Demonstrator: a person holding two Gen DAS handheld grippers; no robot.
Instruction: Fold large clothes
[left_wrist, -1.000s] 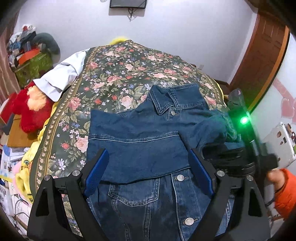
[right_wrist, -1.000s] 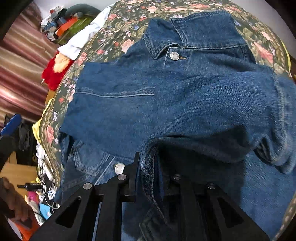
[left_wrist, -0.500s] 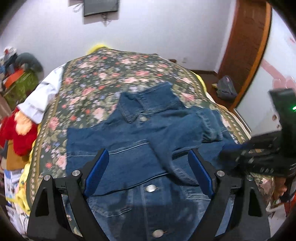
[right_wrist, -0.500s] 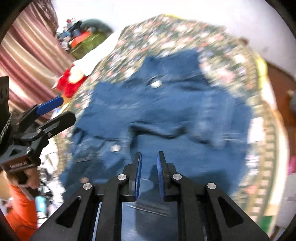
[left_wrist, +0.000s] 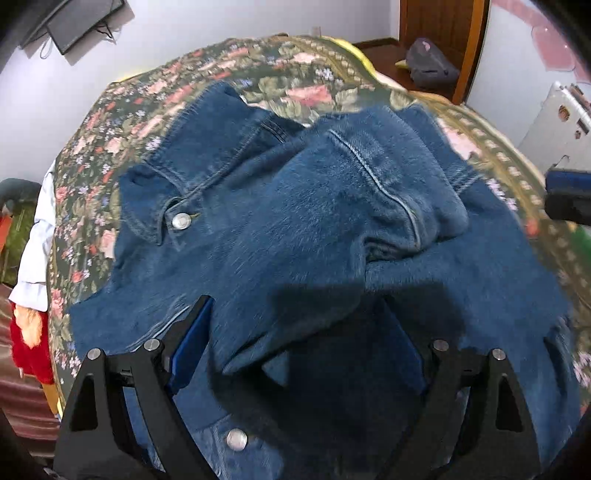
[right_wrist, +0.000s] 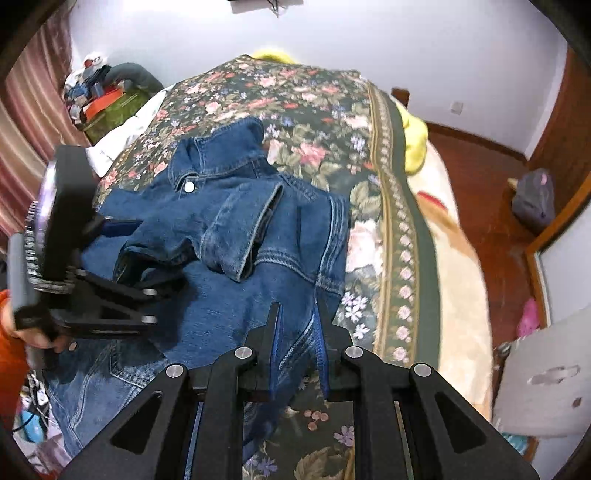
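Two sleeves of the denim jacket (right_wrist: 236, 236) already lay folded across its chest, and that seemed to explain where you held each tool. Your left gripper (left_wrist: 295, 350) hung low over the middle of the jacket with its jaws spread wide; the crossed sleeve ran between the fingers, but they had closed on nothing. In the right wrist view the same tool reached in from the left side, its tips near the bunched sleeve, probably so you could flatten or shift that layer. Your right gripper (right_wrist: 297, 343) sat at the jacket's right edge with its jaws narrowed to a small gap. Denim showed between the blue pads (right_wrist: 275, 343), but I could not tell whether they pinched the hem or only stood over it. Held there, it looked ready to lift that side for the next fold.

The jacket lay front up, collar (left_wrist: 207, 147) pointing away from you, near the foot of a bed under a dark floral bedspread (right_wrist: 317, 110). The cover was soft, so the denim would likely drag rather than slide. A white cloth (left_wrist: 37, 236) and a red plush toy (left_wrist: 29, 343) hung off the bed's left side. Beyond were a pale wall, a wooden door (left_wrist: 443, 33), a grey bag (right_wrist: 533, 203) on the red-brown floor and a wall-mounted screen (left_wrist: 85, 22).
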